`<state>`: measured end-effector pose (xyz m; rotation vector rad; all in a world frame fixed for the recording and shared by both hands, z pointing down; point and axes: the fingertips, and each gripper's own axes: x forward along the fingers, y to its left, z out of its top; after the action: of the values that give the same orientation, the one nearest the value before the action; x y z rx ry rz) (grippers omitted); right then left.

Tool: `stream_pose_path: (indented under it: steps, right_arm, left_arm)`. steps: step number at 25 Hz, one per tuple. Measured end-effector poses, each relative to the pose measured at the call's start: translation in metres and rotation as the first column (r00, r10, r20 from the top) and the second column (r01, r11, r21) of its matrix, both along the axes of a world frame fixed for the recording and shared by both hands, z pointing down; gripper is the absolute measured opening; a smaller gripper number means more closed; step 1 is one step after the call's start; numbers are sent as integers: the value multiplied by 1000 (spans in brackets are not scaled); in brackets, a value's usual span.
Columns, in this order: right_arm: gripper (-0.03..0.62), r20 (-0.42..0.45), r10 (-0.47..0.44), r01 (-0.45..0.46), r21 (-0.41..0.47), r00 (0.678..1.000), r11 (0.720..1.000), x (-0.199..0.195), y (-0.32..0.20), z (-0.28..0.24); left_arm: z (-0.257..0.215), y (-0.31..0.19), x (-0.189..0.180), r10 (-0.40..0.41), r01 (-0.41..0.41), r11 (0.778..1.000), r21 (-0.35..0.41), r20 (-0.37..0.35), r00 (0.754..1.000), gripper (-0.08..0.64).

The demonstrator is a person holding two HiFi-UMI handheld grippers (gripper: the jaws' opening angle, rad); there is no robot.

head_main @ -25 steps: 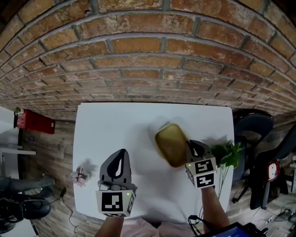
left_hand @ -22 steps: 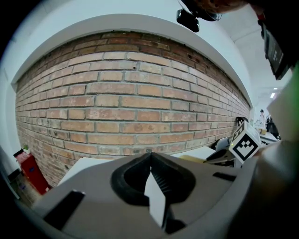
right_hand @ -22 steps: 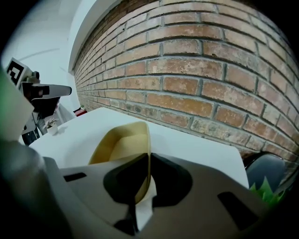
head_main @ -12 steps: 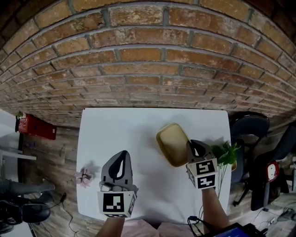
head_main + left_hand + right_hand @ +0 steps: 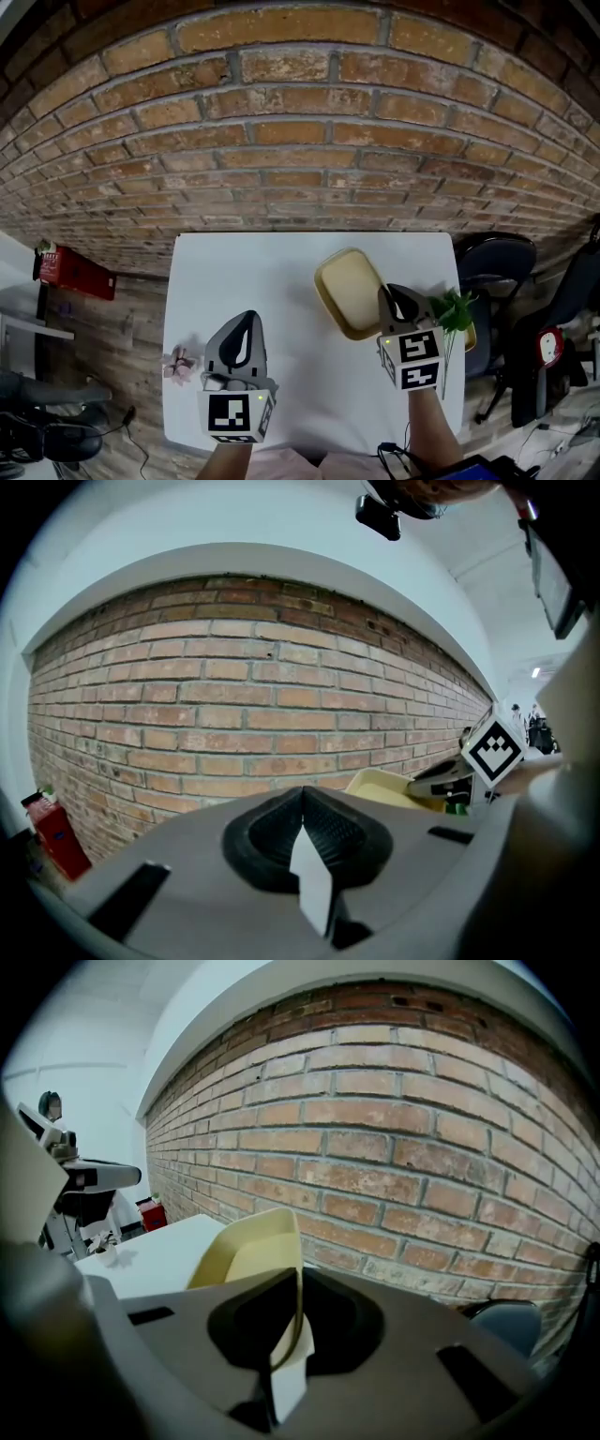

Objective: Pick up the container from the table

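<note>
A shallow yellow container [image 5: 349, 291] hangs tilted above the white table [image 5: 281, 272], held by its near right rim. My right gripper [image 5: 392, 298] is shut on that rim; in the right gripper view the thin yellow wall [image 5: 248, 1251] runs straight between the closed jaws of my right gripper [image 5: 295, 1309]. At the lower left my left gripper [image 5: 246, 324] hovers over the table, shut and holding nothing. The left gripper view has its jaws closed together at the left gripper [image 5: 302, 803], with the container [image 5: 384, 787] off to the right.
A small pink object [image 5: 178, 361] lies near the table's left edge. A green plant [image 5: 452, 314] stands at the right edge, beside a dark chair [image 5: 495, 272]. A brick wall [image 5: 300, 141] backs the table. A red item [image 5: 70, 272] sits on the floor at left.
Both grippers have risen. The container has come up off the table with the right gripper, still pinched at its rim.
</note>
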<state>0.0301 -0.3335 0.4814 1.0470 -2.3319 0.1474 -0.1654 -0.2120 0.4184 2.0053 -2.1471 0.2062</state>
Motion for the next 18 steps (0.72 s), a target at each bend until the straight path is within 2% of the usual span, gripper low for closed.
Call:
stream_pose_path:
  steps: [18]
  right_arm:
    - [17,88,64,-77,159,994,984,9,35,-88]
  left_arm:
    - [-58,18,6,70,-77,989,124,53,996,9]
